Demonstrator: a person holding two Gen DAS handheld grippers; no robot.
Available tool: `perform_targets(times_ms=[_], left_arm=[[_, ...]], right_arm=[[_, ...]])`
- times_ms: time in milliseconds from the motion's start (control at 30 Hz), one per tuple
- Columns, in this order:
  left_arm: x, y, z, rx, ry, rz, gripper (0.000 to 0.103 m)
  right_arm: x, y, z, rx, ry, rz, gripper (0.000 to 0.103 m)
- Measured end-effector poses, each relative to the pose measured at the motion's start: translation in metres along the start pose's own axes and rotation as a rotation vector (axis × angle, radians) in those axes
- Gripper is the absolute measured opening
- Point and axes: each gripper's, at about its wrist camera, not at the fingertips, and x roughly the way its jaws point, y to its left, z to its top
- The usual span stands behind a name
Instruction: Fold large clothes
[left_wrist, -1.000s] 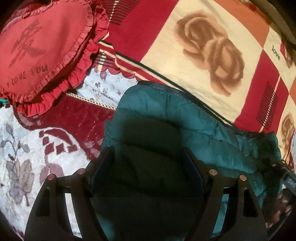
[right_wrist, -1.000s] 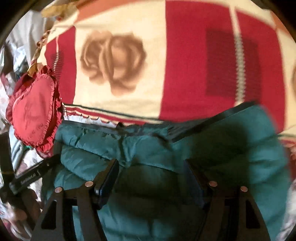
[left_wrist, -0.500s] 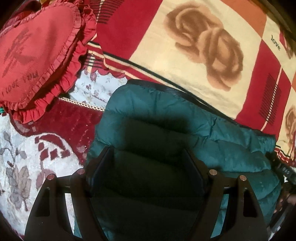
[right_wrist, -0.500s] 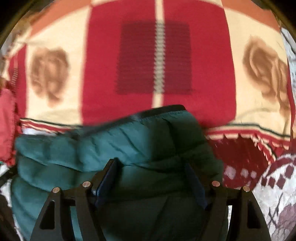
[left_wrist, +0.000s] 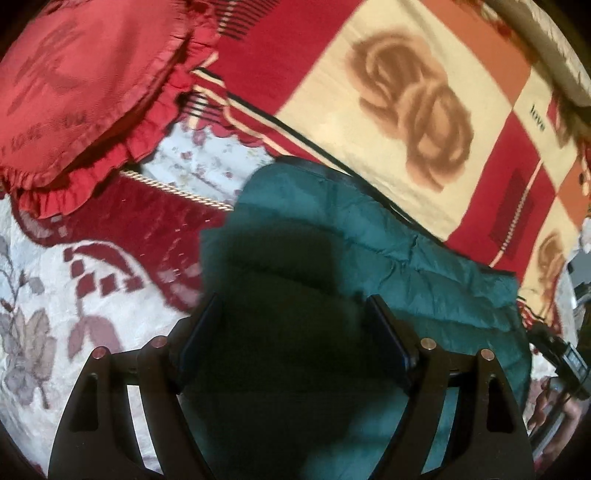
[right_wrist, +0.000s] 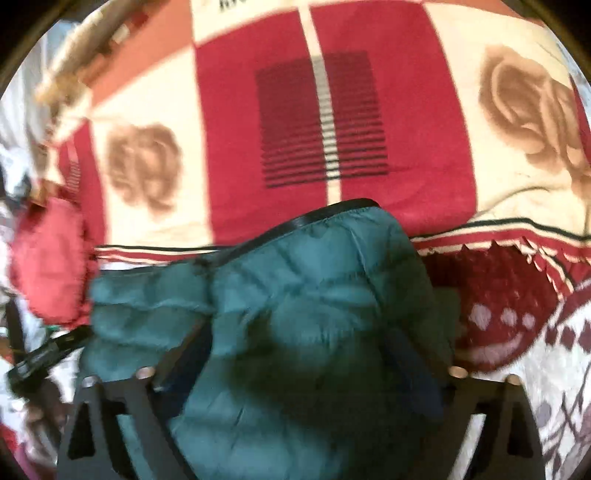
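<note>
A red heart-shaped ruffled cushion (left_wrist: 77, 92) lies far left. Beside it the teal quilted jacket (left_wrist: 369, 258), folded into a long bundle, lies on a floral bedspread (left_wrist: 55, 295) along the edge of a rose-patterned blanket (left_wrist: 406, 110), its length running left-right. The left gripper (left_wrist: 291, 332) stands wide over it; the right gripper (right_wrist: 299, 354) is opening, padding apparently between its jaws, though blur hides contact.

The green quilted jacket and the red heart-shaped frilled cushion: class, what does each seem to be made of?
Green quilted jacket: probably thin synthetic shell over soft padding; stitched puffy channels with a slight sheen, black binding along one edge. Red heart-shaped frilled cushion: seemingly woven satin-like fabric; glossy face, a darker pattern in it, gathered ruffle round the rim. Neither fibre can be confirmed by look.
</note>
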Motion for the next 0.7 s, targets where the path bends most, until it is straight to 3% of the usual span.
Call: perform_targets(times_ms=[200, 333, 700], left_arm=[[-0.020, 0.032, -0.016, -0.056, 0.036, -0.061, 0.080], [-0.021, 0.046, -0.024, -0.104, 0.046, -0.055, 0.080], [-0.016, 0.033, -0.033, -0.053, 0.068, -0.048, 0.080]], right_arm=[[-0.027, -0.034, -0.019, 0.067, 0.051, 0.050, 0.103], [-0.028, -0.043, -0.033, 0.096, 0.071, 0.043, 0.103], [-0.015, -0.050, -0.037, 0.151, 0.086, 0.063, 0.103]])
